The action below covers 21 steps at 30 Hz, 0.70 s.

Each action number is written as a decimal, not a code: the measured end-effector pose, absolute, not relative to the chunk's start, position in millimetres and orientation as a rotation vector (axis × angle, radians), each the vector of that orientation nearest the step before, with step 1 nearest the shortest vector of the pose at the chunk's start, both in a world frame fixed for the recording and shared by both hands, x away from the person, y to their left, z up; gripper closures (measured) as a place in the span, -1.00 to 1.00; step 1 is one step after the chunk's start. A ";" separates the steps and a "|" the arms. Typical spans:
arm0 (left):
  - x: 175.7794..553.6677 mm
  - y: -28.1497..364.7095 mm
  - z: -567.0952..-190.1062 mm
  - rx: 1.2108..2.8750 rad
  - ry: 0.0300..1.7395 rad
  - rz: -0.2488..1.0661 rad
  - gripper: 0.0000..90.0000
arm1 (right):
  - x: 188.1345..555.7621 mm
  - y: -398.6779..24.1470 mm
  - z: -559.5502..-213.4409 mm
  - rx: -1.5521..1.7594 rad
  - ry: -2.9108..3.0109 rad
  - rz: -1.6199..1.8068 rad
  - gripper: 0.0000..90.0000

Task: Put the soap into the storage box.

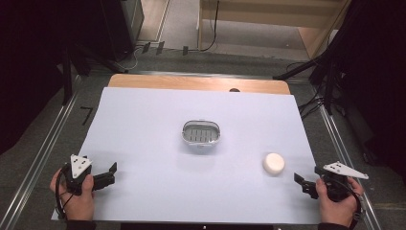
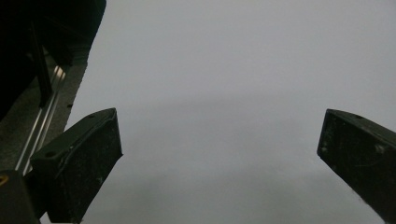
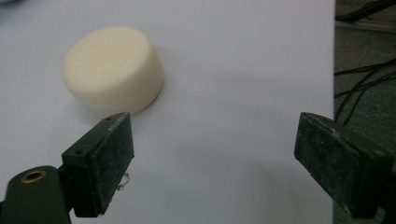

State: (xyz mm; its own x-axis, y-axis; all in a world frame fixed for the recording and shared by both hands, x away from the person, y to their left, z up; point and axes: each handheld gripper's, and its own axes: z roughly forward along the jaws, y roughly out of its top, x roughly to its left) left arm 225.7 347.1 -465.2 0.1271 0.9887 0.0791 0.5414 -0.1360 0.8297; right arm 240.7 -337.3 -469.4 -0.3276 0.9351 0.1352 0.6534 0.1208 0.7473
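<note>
Resting at the near corners of the table [image 1: 143, 120], both tools sit wide open and empty. The right tool [image 3: 212, 154] has the cream soap bar [image 3: 113, 68] just ahead of its jaws, likely lined up for a grasp. The left tool [image 2: 219, 154] faces bare sheet, the soap dish [image 1: 201, 133] well beyond it.

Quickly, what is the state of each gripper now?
Left gripper: open, holding nothing.
Right gripper: open, holding nothing; the soap lies near.
</note>
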 end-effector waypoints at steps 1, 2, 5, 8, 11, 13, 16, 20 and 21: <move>225.5 347.4 -465.1 1.760 1.484 0.882 -1.00 | 241.9 -334.6 -468.5 1.533 2.071 1.023 -0.71; 225.3 347.6 -465.1 1.756 1.481 0.880 -1.00 | 245.3 -330.5 -466.5 1.515 2.129 0.975 -0.71; 225.3 347.3 -465.2 1.757 1.482 0.883 -1.00 | 250.4 -327.5 -460.3 1.504 2.209 0.970 -0.72; 225.0 347.6 -465.0 1.748 1.483 0.882 -1.00 | 254.9 -325.0 -453.6 1.484 2.263 0.909 -0.75; 224.9 348.1 -464.9 1.748 1.485 0.877 -1.00 | 258.1 -323.1 -450.1 1.482 2.294 0.866 -0.78; 225.2 347.8 -465.1 1.750 1.483 0.879 -1.00 | 260.6 -321.8 -446.8 1.478 2.322 0.837 -0.80; 225.0 347.5 -465.2 1.749 1.480 0.883 -1.00 | 264.5 -321.4 -444.5 1.471 2.380 0.811 -0.89; 224.7 347.7 -465.2 1.746 1.478 0.886 -1.00 | 270.5 -315.0 -445.2 1.459 2.423 0.735 -1.00; 224.7 347.7 -465.2 1.746 1.478 0.886 -1.00 | 271.5 -313.3 -445.2 1.451 2.429 0.725 -1.00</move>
State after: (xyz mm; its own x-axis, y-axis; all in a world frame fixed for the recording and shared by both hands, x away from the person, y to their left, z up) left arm 224.7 347.7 -465.2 0.1251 0.9895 0.0726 0.5306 -0.1286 0.8378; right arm 271.5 -313.3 -445.2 -0.4884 0.8704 0.0618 0.7618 0.3908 0.5167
